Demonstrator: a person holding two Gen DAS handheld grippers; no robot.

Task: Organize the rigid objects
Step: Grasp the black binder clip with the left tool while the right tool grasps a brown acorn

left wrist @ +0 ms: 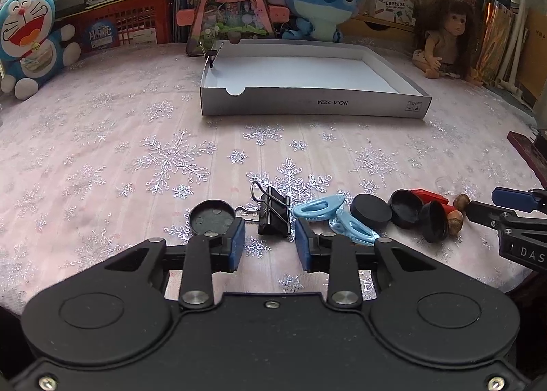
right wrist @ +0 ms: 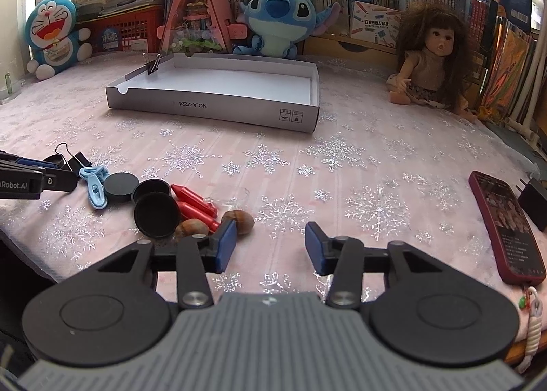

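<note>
One binder clip (left wrist: 212, 55) sits on the wall of the grey box lid (left wrist: 314, 107) — clips, caps, red pegs and nuts (right wrist: 239, 220) await on the snowflake cloth. Left gripper (left wrist: 270, 240) gapes narrowly before another binder clip (left wrist: 273, 214); right gripper (right wrist: 270, 247) wider — both empty.

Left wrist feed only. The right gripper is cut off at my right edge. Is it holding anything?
Observer: No. The right gripper is open with nothing between its pads. One finger sits just beside a brown nut.
Operator: There's a dark red thing at my far right edge. What is it?
Observer: A phone in a red case, lying flat with its screen up and lit.
Operator: Is anything attached to it?
Observer: Yes, a white strap with a small charm hangs from its near end, over the table edge.
</note>
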